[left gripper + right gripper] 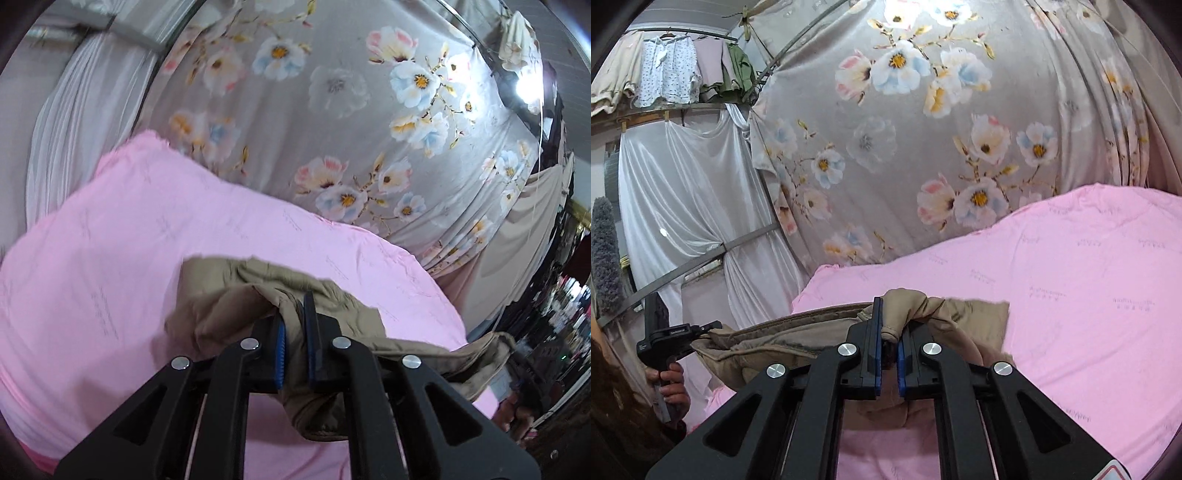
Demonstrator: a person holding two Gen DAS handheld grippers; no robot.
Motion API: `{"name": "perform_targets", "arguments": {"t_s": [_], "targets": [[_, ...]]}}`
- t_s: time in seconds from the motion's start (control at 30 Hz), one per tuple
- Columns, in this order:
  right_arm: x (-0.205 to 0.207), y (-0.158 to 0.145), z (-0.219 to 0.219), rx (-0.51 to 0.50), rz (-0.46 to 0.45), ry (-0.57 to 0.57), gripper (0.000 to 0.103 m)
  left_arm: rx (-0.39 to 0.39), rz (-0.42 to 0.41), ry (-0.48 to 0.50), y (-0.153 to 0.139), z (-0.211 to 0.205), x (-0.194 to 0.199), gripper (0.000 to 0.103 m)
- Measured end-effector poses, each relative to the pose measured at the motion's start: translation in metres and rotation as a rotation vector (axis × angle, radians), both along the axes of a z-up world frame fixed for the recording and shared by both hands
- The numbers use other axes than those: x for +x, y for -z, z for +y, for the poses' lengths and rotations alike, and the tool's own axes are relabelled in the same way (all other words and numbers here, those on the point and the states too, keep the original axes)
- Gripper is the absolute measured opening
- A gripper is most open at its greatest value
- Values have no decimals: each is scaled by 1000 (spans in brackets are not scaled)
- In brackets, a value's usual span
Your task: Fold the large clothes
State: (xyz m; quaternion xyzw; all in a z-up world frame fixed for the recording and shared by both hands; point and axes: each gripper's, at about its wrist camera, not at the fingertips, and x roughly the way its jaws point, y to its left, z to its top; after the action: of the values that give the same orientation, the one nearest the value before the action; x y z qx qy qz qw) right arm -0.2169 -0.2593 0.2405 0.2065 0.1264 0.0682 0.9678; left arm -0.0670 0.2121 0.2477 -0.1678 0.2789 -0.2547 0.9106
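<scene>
The left gripper [295, 325], black with blue ribbed pads, is clenched on a bunched fold of the khaki-tan padded cotton garment [229, 295], and the cloth fills the narrow gap between its pads. The right gripper [889, 339], of the same make, pinches another gathered edge of that garment [979, 317], its jaws drawn tight on the fabric. The garment hangs between the two tools above the pink printed bedsheet [92, 277] (faint lettering is scattered over it), with one strip stretched taut from gripper to gripper and loose folds drooping beneath.

In the right wrist view the left gripper [698, 330] shows at the far left, held by a hand [670, 384] on its handle. Behind the bed hangs a grey curtain printed with white, blue and pink flowers [905, 155]. Beside it is a plain white satin drape [687, 192] gathered by a band, with clothes on hangers [668, 70] above.
</scene>
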Motion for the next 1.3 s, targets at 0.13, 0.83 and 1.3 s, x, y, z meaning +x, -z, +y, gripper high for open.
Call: {"name": "perform_targets", "arguments": {"t_s": [0.13, 0.83, 1.3], "targets": [[63, -3, -7, -10, 22, 56, 6, 92, -8, -63, -7, -24, 54, 8], [298, 163, -31, -57, 452, 248, 6, 463, 263, -167, 175, -114, 264, 16], [306, 196, -42, 36, 496, 210, 9, 351, 226, -162, 199, -107, 272, 20]]}}
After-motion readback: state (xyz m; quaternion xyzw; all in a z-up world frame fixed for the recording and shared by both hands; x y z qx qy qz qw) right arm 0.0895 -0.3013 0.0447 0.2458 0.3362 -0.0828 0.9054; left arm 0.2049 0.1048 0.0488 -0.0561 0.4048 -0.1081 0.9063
